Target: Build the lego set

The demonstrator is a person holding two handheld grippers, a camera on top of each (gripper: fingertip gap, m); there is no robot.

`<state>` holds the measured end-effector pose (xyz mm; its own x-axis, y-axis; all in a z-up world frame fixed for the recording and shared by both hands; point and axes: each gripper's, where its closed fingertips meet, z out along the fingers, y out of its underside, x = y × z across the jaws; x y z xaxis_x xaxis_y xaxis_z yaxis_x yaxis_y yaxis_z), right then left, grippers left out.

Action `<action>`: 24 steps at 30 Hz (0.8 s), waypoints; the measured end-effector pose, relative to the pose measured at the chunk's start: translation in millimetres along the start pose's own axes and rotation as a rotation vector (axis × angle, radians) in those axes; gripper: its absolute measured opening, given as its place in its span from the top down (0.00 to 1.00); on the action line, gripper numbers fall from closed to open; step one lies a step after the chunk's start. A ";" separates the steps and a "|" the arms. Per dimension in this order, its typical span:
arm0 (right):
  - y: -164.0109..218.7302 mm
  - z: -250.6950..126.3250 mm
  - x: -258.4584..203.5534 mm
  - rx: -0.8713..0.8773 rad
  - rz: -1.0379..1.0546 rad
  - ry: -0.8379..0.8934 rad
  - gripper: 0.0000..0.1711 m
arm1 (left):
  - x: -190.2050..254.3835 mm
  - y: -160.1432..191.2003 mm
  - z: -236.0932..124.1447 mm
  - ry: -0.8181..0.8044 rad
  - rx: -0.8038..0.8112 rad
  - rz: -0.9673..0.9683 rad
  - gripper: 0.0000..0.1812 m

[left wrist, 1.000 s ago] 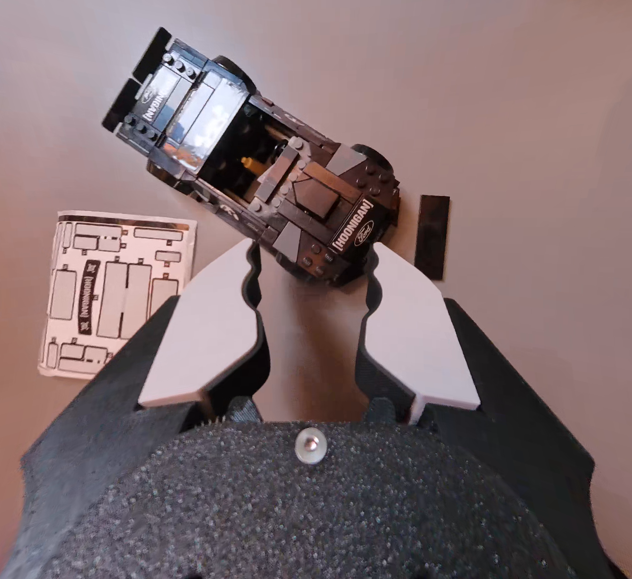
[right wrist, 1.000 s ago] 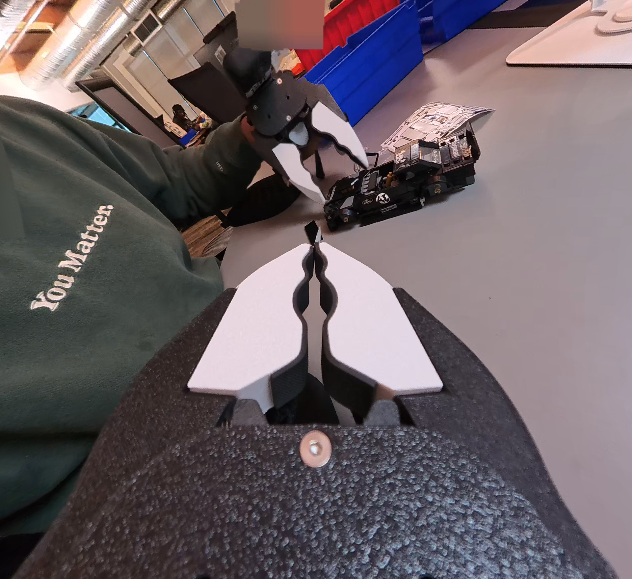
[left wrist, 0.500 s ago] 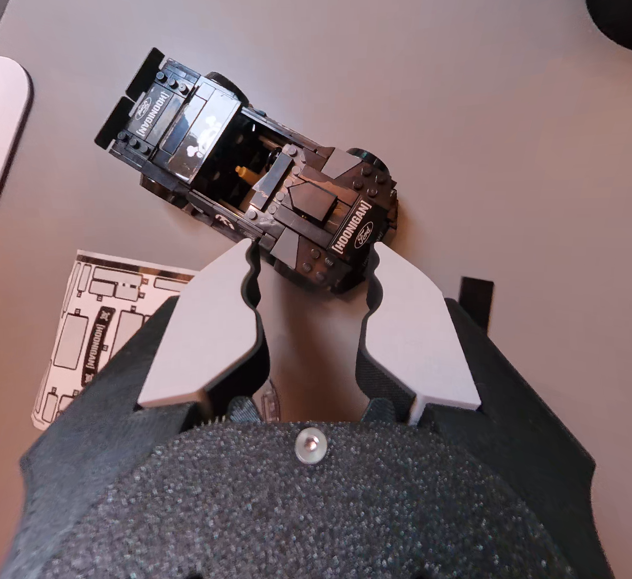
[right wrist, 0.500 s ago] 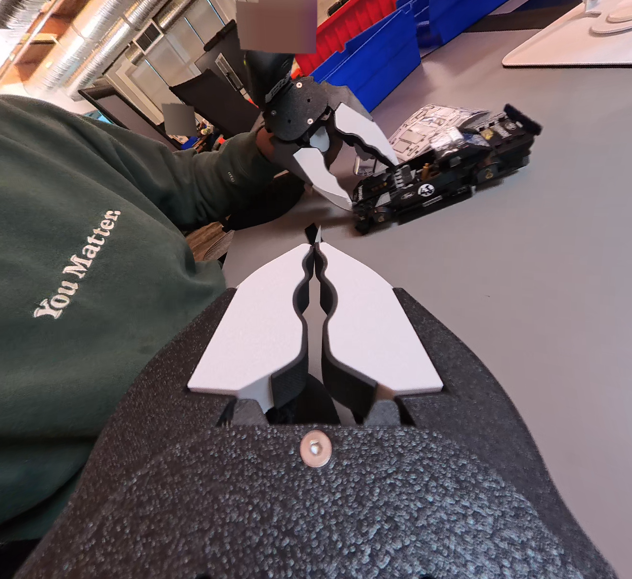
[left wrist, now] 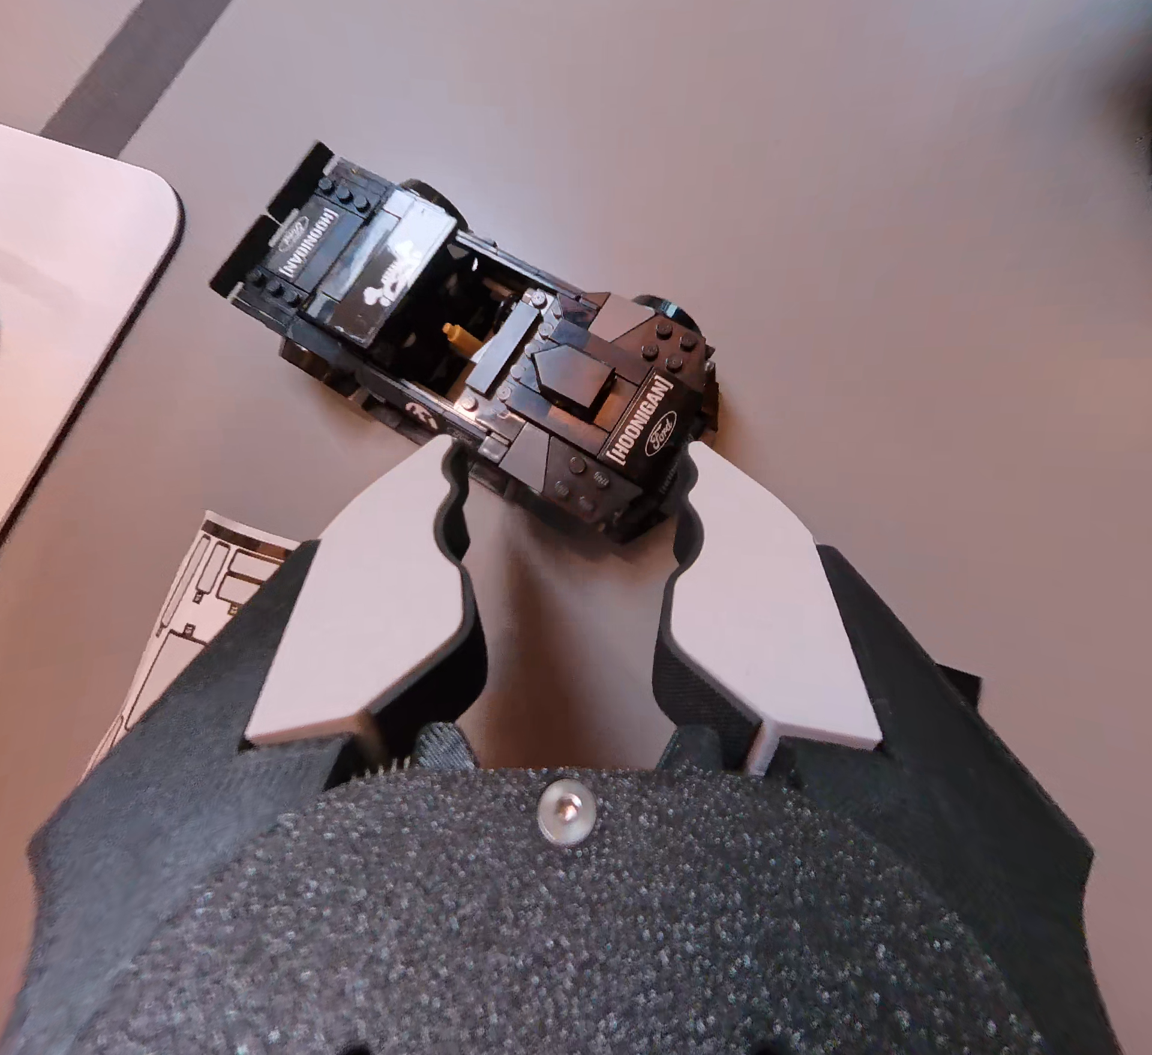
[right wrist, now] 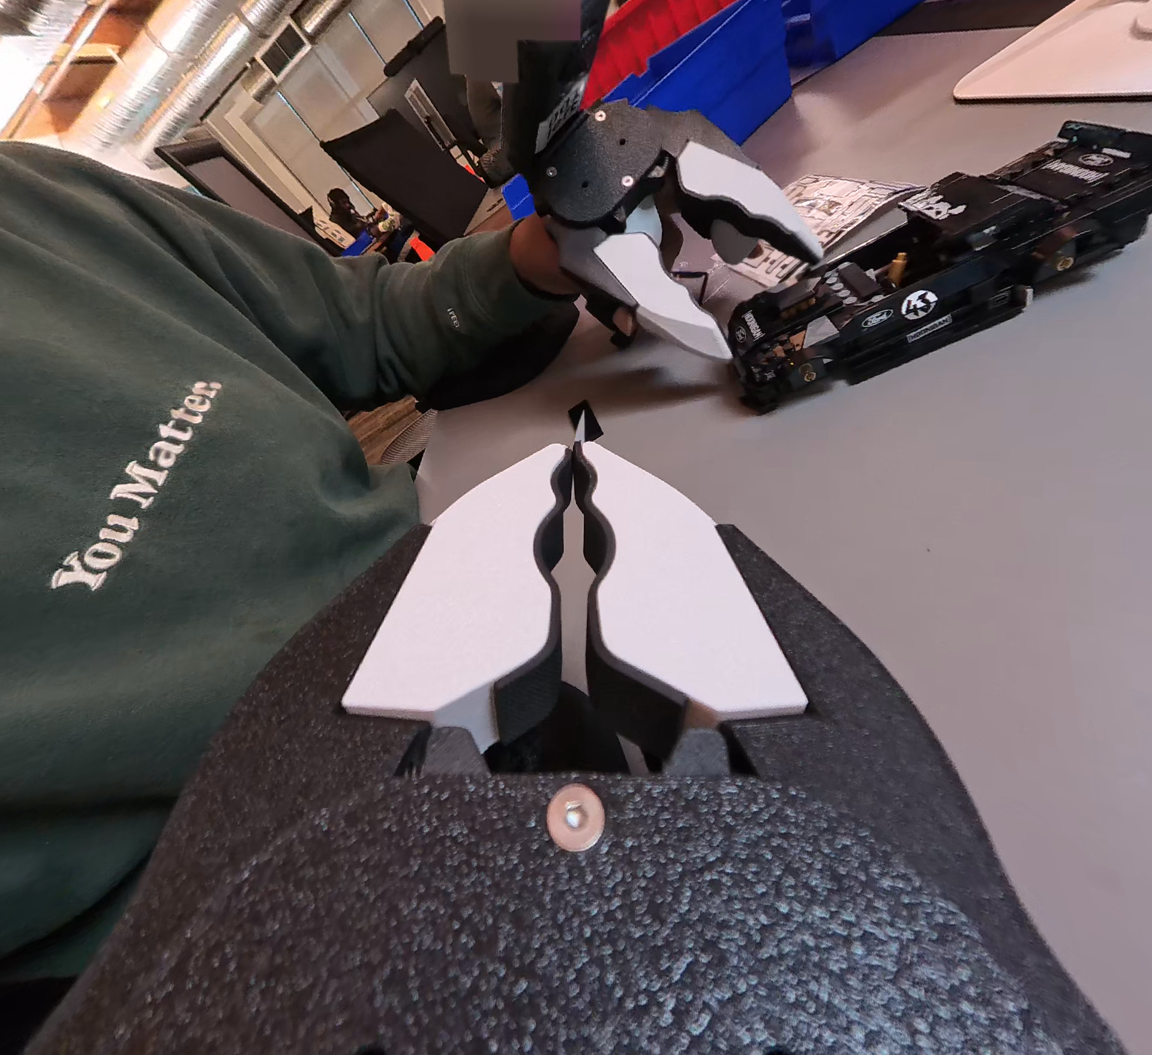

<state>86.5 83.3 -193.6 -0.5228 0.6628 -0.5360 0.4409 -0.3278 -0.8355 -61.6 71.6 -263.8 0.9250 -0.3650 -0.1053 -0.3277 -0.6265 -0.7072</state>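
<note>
Straddling the front end of the black car (left wrist: 474,352), the left gripper (left wrist: 570,454) holds its white fingers (left wrist: 386,607) spread, tips at either side of the hood. The car sits on the grey table (left wrist: 841,214), a sticker sheet (left wrist: 193,595) near its side. The right gripper (right wrist: 578,451) is pressed together on a small black tile (right wrist: 585,420), well short of the car.

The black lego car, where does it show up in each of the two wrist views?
Left wrist view: black lego car lies centre, slanted, just beyond the open left tool.
Right wrist view: upper right, on the grey table.
Shared landmark: the sticker sheet beside it.
</note>
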 end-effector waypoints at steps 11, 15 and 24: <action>2.3 4.4 2.1 -0.009 0.030 -0.007 1.00 | 35.4 -4.9 -52.2 0.179 0.157 0.021 0.70; 0.7 3.4 4.0 0.005 0.037 0.001 1.00 | 64.5 17.1 -57.4 0.302 0.109 0.039 0.71; 1.6 12.5 2.2 -0.041 -0.024 0.152 1.00 | 103.7 63.1 -66.1 0.428 -0.031 0.130 0.73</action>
<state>76.9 75.7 -197.6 -0.4181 0.7655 -0.4891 0.4612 -0.2850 -0.8403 0.9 -51.3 -273.1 0.7149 -0.6903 0.1114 -0.4479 -0.5745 -0.6851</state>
